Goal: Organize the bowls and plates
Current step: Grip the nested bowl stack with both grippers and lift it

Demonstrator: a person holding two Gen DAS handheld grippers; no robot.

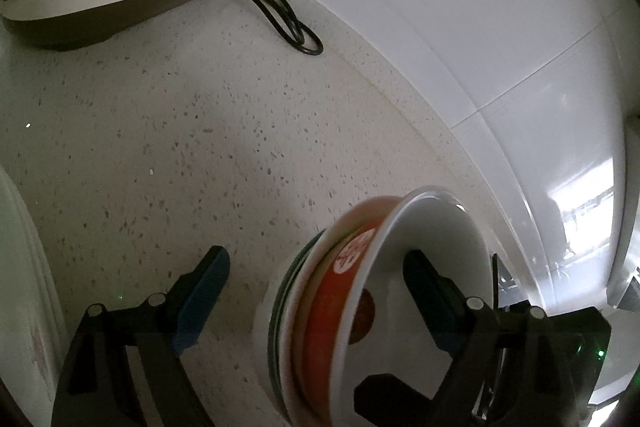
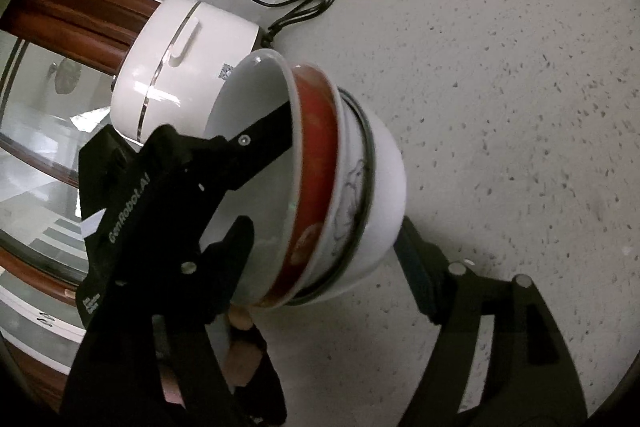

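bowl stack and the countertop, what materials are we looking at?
Bowl stack: looks like glazed ceramic, possibly melamine. Glossy white inside, red printed band on the second bowl, sharp highlights on the rims.
Countertop: looks like quartz or terrazzo-type stone. Off-white with fine dark speckles, smooth satin sheen, no grain or seams visible.

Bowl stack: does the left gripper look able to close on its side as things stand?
Probably yes. The left gripper stands open astride the bowl stack: one finger is inside the innermost white bowl, the other is outside over the counter, with nothing between it and the stack.
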